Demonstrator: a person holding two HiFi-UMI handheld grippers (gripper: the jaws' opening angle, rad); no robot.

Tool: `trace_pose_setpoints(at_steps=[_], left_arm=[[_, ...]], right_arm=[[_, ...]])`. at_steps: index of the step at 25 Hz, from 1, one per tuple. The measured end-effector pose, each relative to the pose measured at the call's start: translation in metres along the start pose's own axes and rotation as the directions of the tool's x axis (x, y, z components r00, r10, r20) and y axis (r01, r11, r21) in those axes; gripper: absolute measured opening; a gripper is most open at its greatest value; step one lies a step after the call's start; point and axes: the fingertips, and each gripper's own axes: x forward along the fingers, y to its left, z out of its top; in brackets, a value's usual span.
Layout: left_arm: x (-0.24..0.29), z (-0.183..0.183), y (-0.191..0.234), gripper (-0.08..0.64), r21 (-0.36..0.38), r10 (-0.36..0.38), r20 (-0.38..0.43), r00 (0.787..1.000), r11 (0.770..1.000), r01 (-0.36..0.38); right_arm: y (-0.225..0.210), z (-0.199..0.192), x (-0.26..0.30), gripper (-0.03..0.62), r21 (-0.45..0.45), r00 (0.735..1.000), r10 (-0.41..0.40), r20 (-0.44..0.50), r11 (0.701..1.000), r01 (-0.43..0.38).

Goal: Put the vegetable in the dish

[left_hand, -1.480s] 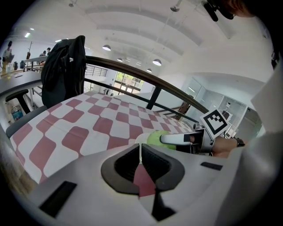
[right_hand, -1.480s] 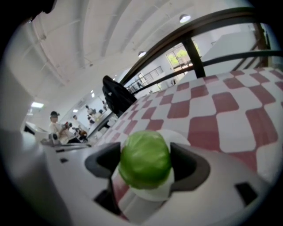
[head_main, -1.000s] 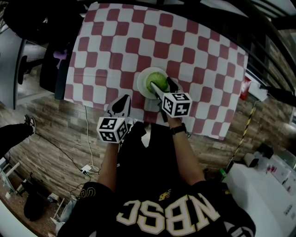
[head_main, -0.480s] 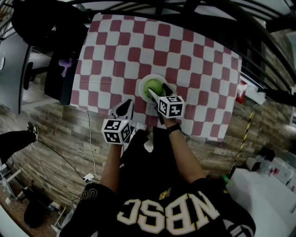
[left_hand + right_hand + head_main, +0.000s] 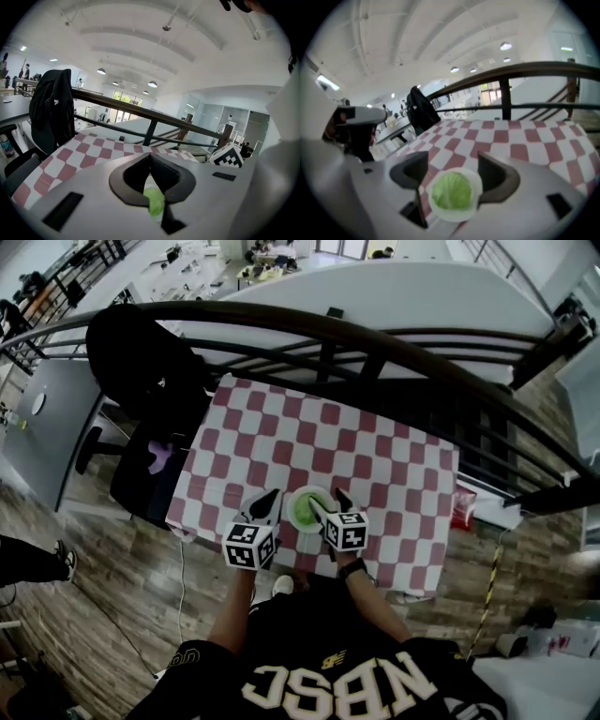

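Since the round green cabbage (image 5: 451,191) lies in the white round dish (image 5: 474,206) on the red-and-white checked cloth (image 5: 375,465), the placing seems done, so the right gripper (image 5: 452,172), jaws spread and empty, and the left gripper (image 5: 150,157), jaws pressed together on nothing, need only to draw away.

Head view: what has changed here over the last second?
The right gripper has drawn back toward the person. Its fingers, which earlier flanked the cabbage, now stand open and do not touch it. The left gripper, shut, edged forward beside the dish. The camera rose, so more of the room shows. The cabbage stays in the dish on the checkered cloth.
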Motion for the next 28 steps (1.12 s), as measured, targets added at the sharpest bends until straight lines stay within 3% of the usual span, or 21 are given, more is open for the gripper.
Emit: trace_pose_setpoints(at_steps=[3,6,9,12,14,17,24,28], left_arm=[[0.0,0.033,-0.016,0.02,0.047,-0.021,0.036,0.999,0.999,0.019],[0.001,0.081,-0.036,0.018,0.104,-0.061,0.125,0.99,0.993,0.048],[-0.004,0.127,-0.062,0.018,0.161,-0.111,0.227,0.968,0.984,0.075],[-0.016,0.161,-0.091,0.018,0.225,-0.16,0.315,0.935,0.97,0.09],[-0.026,0.178,-0.108,0.018,0.269,-0.192,0.361,0.912,0.958,0.095],[-0.036,0.194,-0.124,0.018,0.317,-0.207,0.399,0.893,0.945,0.078],[-0.052,0.201,-0.14,0.018,0.322,-0.223,0.414,0.883,0.943,0.087],[-0.056,0.197,-0.148,0.018,0.346,-0.227,0.411,0.883,0.935,0.079]], right_arm=[[0.002,0.05,-0.037,0.278,-0.035,0.993,-0.01,0.12,0.999,0.014],[0.004,0.113,-0.072,0.225,-0.115,0.966,-0.035,0.255,0.991,0.067],[0.011,0.168,-0.115,0.144,-0.185,0.916,-0.071,0.396,0.97,0.156],[0.027,0.203,-0.157,0.053,-0.219,0.855,-0.052,0.517,0.957,0.19],[0.038,0.216,-0.18,0.021,-0.229,0.823,-0.034,0.567,0.953,0.197],[0.048,0.227,-0.202,0.015,-0.223,0.806,-0.028,0.592,0.955,0.197],[0.059,0.238,-0.24,0.015,-0.192,0.764,-0.039,0.644,0.958,0.211],[0.056,0.232,-0.247,0.015,-0.177,0.758,-0.058,0.65,0.958,0.225]])
